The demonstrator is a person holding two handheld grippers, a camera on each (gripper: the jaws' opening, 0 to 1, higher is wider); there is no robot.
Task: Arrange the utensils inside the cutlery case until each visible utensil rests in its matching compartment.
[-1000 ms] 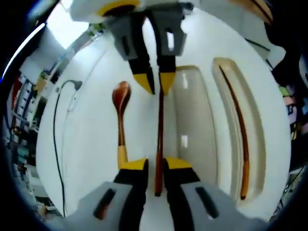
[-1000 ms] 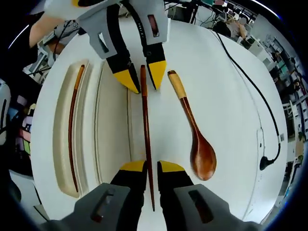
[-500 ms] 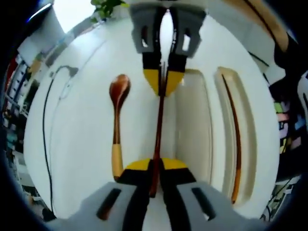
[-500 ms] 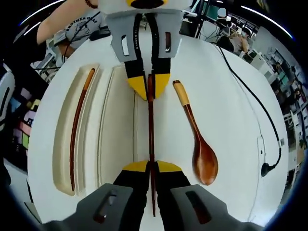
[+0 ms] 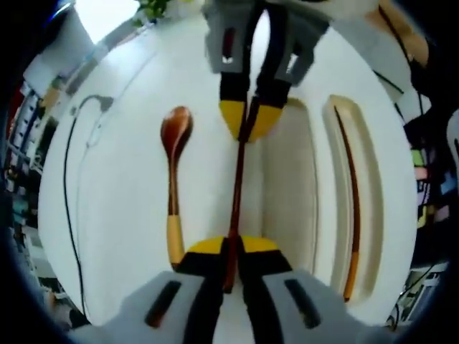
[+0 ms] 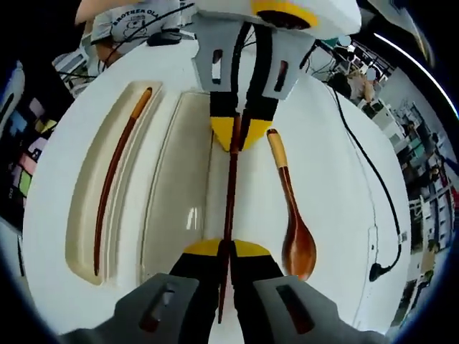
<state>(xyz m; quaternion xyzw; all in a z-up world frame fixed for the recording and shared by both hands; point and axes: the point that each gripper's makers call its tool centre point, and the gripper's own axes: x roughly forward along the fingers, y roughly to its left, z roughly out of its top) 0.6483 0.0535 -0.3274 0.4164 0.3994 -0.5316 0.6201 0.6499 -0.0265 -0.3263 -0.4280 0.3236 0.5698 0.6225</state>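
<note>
A: Where the left gripper (image 5: 231,252) clamps the chopstick (image 5: 237,193), how much of the stick is hidden?

B: Its near end, pinched between the yellow pads. In the left gripper view the far end vanishes the same way between the right gripper's (image 5: 249,123) tips. Both sets of jaws are closed on this one stick, one at each end.

A: And from the other side?

B: In the right gripper view the right gripper (image 6: 224,251) squeezes its end, with a short dark tip poking out below the pads, and the left gripper's yellow tips pinch the far end.

A: Where does the stick sit against the case (image 6: 168,208)?

B: Along the edge of the wide hollow, by the side nearest the spoon (image 6: 295,236). Whether it touches the case or is lifted, I cannot tell.

A: Anything beyond?

B: The spoon lies on the white table (image 6: 337,201) just beside the stick, outside the case. A second chopstick (image 6: 115,179) rests in the narrow outer slot. Farther off, a black cable (image 6: 373,193) crosses the table.
</note>
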